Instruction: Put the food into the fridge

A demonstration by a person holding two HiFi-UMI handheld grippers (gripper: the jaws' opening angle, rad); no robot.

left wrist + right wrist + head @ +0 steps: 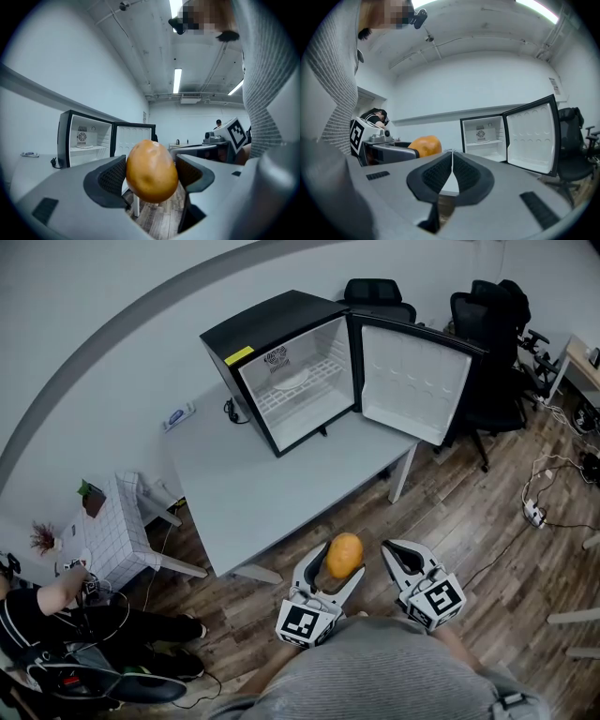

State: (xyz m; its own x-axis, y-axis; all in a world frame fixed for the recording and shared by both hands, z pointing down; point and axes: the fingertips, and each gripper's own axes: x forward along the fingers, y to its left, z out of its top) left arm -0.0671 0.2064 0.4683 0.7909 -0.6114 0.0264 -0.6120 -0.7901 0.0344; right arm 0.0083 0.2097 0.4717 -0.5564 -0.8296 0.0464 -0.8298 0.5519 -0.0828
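An orange-yellow egg-shaped food item (344, 555) (151, 170) sits clamped between the jaws of my left gripper (338, 568) (151, 174), held in the air short of the table's near edge. The same food item (425, 145) shows at the left of the right gripper view. My right gripper (397, 556) (452, 169) is beside it, jaws pressed together with nothing in them. The small black fridge (281, 367) (84, 143) (487, 138) stands at the far side of the grey table (253, 488), door (412, 381) swung wide open to the right. A white plate (291, 381) rests on its wire shelf.
Black office chairs (487, 334) stand behind the fridge door. A white tiled stool (127, 531) is left of the table, and a person (56, 615) sits on the floor at lower left. A power strip with cables (536, 512) lies on the wood floor at right.
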